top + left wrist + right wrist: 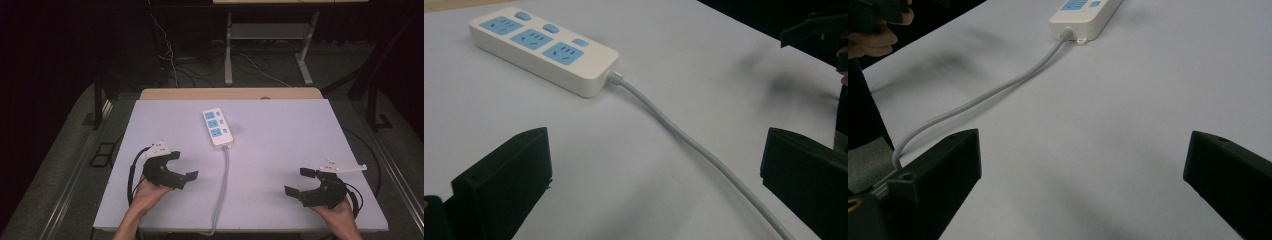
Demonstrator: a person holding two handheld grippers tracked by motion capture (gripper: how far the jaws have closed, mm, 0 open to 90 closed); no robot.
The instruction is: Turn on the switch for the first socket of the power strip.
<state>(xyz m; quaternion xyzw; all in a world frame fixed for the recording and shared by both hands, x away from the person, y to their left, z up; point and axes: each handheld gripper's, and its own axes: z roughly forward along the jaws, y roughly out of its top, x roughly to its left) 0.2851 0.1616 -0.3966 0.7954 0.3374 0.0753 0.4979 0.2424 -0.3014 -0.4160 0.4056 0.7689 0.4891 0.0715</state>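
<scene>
Power strip [218, 128], white with three blue sockets, lies flat at the middle of the desk [300, 130], well beyond both tools. Nearest, the left hand-held gripper [183, 166] and right hand-held gripper [299, 182] rest low, jaws spread wide and empty. Between them its grey cord [224, 180] runs to the near edge.

The power strip [218, 128] looked like smooth, a bit shiny white plastic with blue faces, its grey cord [224, 182] looked smooth and rubbery, the table top [300, 145] was matt pale and smooth with a wood edge [230, 93], and both grippers' jaws were dull black plastic.
</scene>
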